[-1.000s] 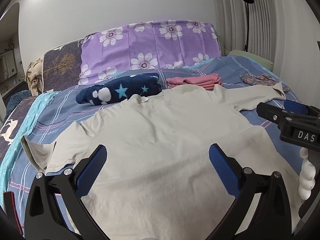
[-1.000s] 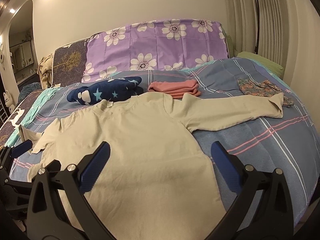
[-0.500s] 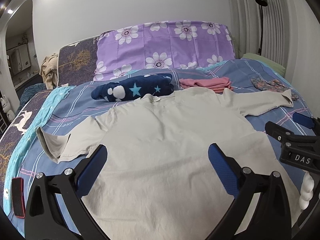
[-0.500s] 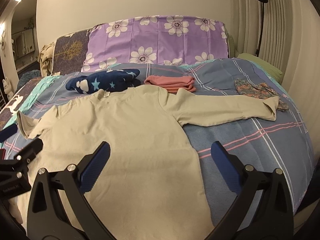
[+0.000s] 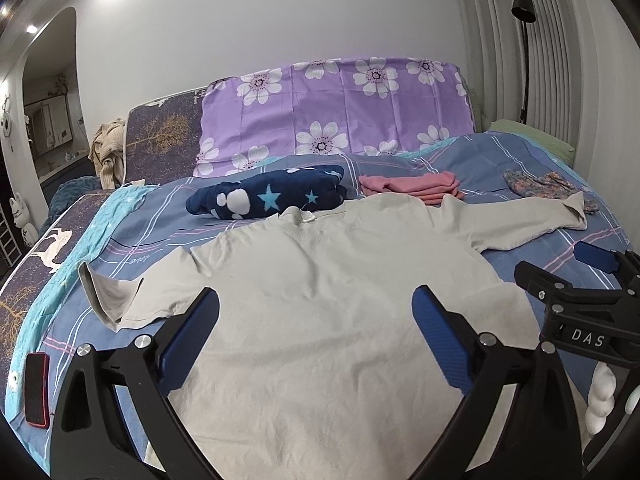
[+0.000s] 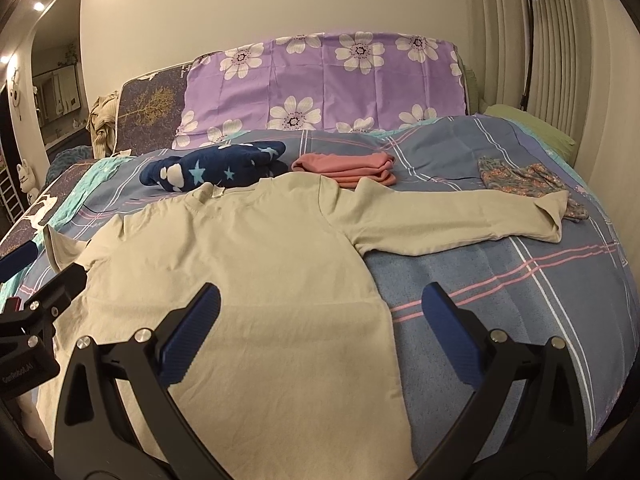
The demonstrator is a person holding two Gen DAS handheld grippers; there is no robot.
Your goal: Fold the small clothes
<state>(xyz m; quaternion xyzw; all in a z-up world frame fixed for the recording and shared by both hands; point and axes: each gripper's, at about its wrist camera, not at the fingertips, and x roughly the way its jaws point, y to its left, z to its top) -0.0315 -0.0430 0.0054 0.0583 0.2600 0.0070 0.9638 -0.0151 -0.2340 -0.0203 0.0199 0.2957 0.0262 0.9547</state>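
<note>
Both grippers, left (image 5: 316, 336) and right (image 6: 320, 332), are pulling back from the shirt (image 5: 344, 320), jaws apart, holding nothing.

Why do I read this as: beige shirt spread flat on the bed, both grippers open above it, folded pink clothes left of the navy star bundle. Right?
Almost. The folded pink clothes lie right of the navy star bundle, as the right wrist view shows. The beige shirt is spread flat, and the left gripper and right gripper are open.

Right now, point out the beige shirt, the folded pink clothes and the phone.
beige shirt (image 5: 340, 320): left wrist view, middle of the chest.
folded pink clothes (image 6: 348, 166): right wrist view, top layer.
phone (image 5: 37, 388): left wrist view, middle of the dark screen.
</note>
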